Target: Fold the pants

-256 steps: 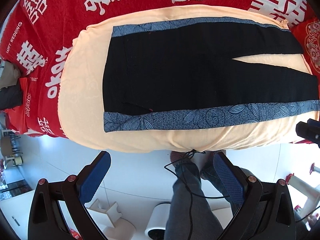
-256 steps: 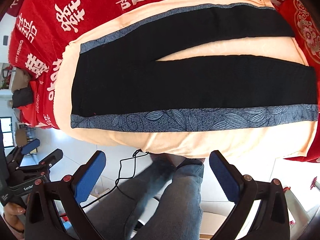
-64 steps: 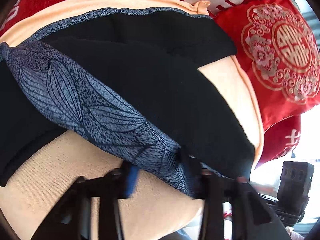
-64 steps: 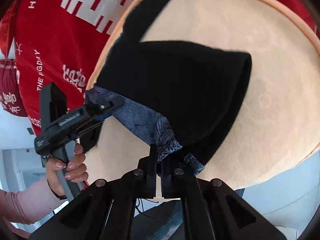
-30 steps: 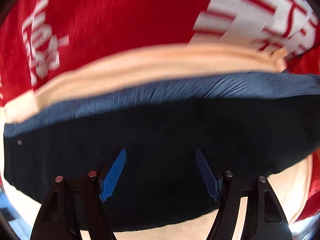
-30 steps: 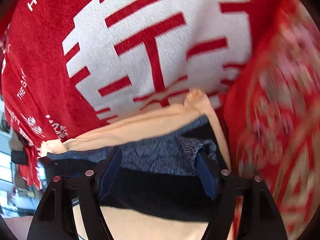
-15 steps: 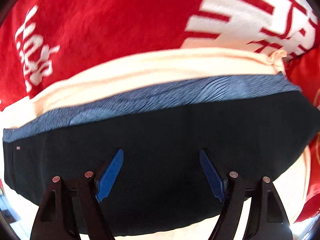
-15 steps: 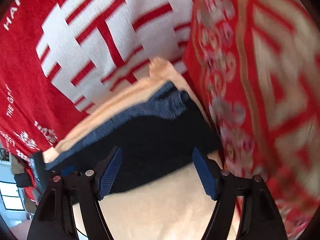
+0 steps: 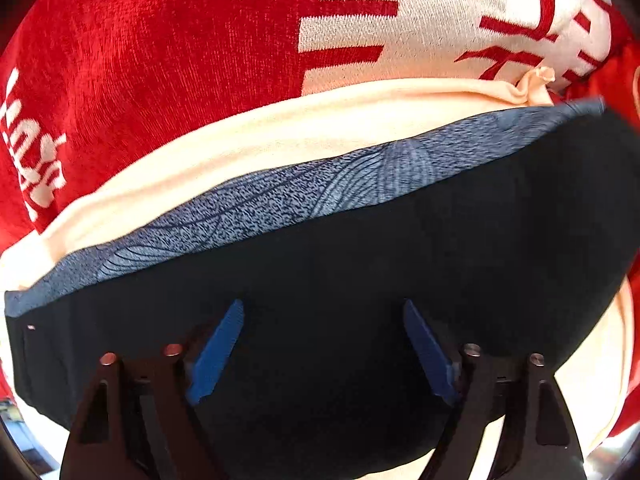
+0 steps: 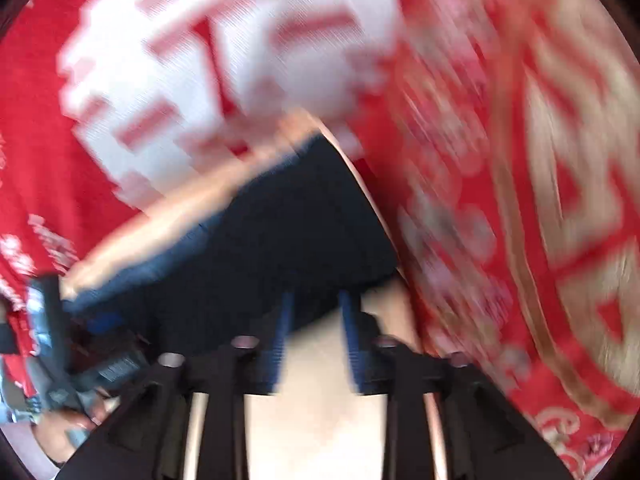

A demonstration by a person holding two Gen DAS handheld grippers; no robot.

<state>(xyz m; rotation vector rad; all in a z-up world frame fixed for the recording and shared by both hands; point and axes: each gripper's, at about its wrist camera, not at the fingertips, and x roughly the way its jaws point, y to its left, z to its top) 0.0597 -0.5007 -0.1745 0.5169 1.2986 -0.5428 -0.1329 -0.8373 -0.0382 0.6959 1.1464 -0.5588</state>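
A red bedspread [image 9: 160,60] with large white characters covers the bed, and on it lies a peach sheet [image 9: 280,132]. The black pants [image 9: 360,272], folded lengthwise, rest on that sheet with their blue leaf-patterned side stripe [image 9: 320,192] along the far edge, close to the sheet's far border. A red cushion with gold embroidery [image 10: 540,160] sits at the sheet's right end. The left gripper [image 9: 324,344] stands wide open over the black cloth, gripping nothing. The right gripper [image 10: 316,340], blurred, has its blue fingers partly closed with a gap between them, empty, at the pants' near right corner.
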